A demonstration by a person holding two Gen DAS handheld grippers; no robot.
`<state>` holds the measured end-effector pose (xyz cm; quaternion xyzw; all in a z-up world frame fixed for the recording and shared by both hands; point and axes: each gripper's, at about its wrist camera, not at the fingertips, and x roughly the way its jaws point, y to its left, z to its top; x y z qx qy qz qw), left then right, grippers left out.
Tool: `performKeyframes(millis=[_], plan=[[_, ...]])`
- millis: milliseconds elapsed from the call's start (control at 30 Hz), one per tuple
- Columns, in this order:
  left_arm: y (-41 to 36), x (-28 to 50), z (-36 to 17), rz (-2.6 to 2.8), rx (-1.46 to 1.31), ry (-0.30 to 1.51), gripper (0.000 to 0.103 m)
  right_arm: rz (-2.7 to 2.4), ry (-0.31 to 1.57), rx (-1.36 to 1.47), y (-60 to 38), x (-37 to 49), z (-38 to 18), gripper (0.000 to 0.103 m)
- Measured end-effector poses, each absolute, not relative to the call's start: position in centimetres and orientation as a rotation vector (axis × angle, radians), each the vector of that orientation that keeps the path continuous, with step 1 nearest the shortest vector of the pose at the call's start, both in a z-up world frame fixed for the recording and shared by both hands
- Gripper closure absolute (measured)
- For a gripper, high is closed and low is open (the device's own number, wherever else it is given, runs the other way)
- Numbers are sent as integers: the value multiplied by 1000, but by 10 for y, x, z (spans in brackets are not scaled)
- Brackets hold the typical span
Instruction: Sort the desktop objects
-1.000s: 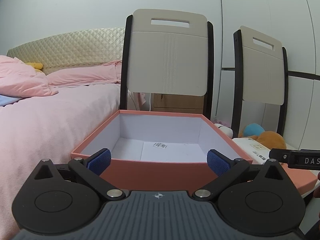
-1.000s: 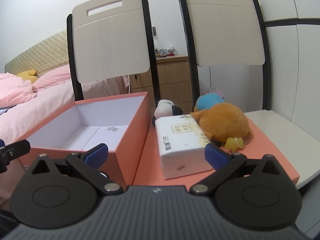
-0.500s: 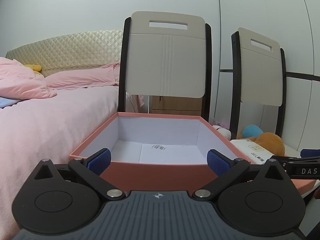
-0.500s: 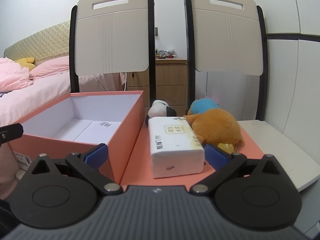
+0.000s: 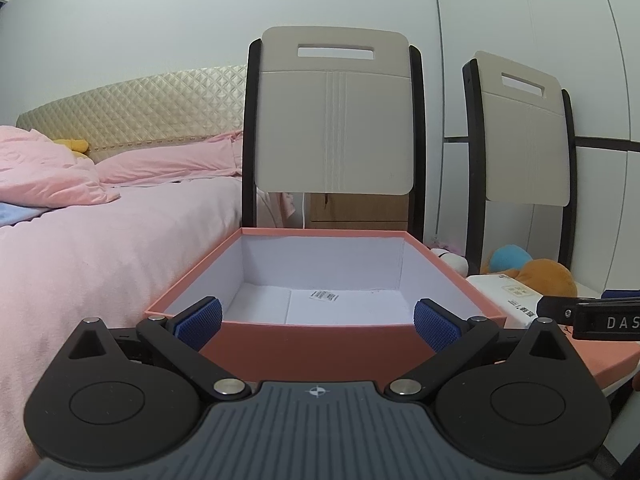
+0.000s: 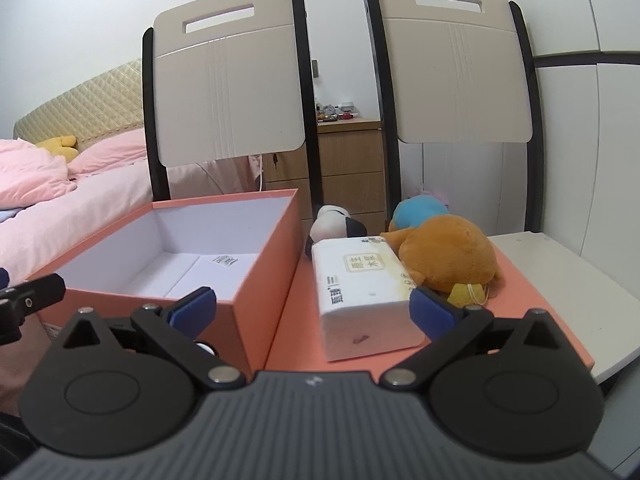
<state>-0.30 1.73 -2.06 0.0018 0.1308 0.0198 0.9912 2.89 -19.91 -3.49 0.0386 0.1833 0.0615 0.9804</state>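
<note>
An open salmon box (image 5: 320, 344) with a white inside stands in front of my left gripper (image 5: 318, 322), which is open and empty just short of its near wall. The box (image 6: 264, 292) also shows at the left of the right wrist view. My right gripper (image 6: 312, 312) is open and empty, just in front of a white tissue pack (image 6: 364, 292) on the salmon lid (image 6: 532, 292). An orange plush (image 6: 448, 256), a blue plush (image 6: 420, 210) and a black-and-white plush (image 6: 336, 228) lie behind the pack. The pack (image 5: 508, 292) and orange plush (image 5: 548, 278) show right of the box.
Two beige chair backs (image 6: 228, 80) (image 6: 456, 68) stand behind the box and toys. A pink bed (image 5: 80, 248) is on the left. A wooden drawer unit (image 6: 348, 168) is behind. The lid rests on a white table (image 6: 592, 280) with its edge at the right.
Both grippers shifted slightly; the right one has come a little closer to the tissue pack and tilted. Both stay open and empty. No object has moved.
</note>
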Motion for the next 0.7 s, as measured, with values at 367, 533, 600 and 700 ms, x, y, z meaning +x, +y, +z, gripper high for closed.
performKeyframes(millis=[367, 533, 600, 700], plan=[[-5, -14, -30, 101, 32, 170, 0, 88, 320, 57, -205, 19, -31, 0], [-33, -20, -42, 29, 24, 154, 0, 96, 329, 53, -217, 14, -29, 0], [-47, -20, -49, 3, 20, 161, 0, 102, 324, 58, -224, 10, -28, 0], [-74, -21, -62, -28, 45, 170, 0, 111, 315, 67, -236, 2, -26, 0]])
